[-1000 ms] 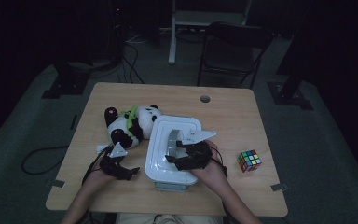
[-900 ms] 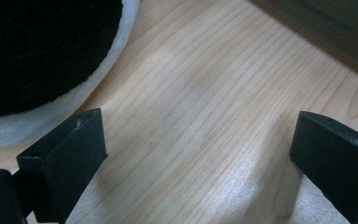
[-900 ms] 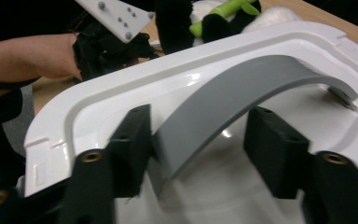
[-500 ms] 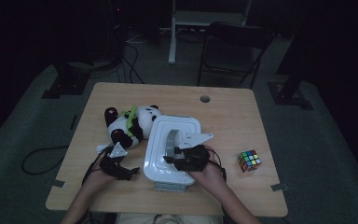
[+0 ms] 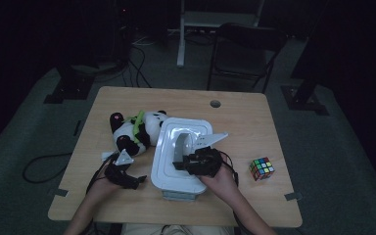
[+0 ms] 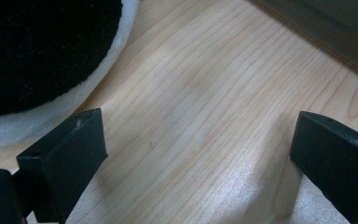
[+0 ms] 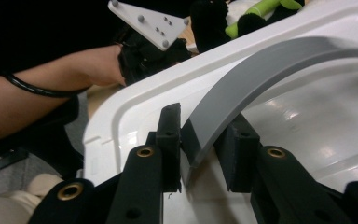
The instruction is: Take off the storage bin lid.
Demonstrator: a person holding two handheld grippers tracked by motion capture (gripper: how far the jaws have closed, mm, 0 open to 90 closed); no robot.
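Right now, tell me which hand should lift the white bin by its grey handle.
Right. Its tongs already straddle the grey handle of the white bin, having just been closing on it. The left tongs are open over bare table beside the panda plush.

Dim room, dark chair behind table

a light wooden table is carrying everything. a white lidded box is sitting near its front edge, a panda toy is lying just to the box's left, and a colour cube is resting well apart on the right.
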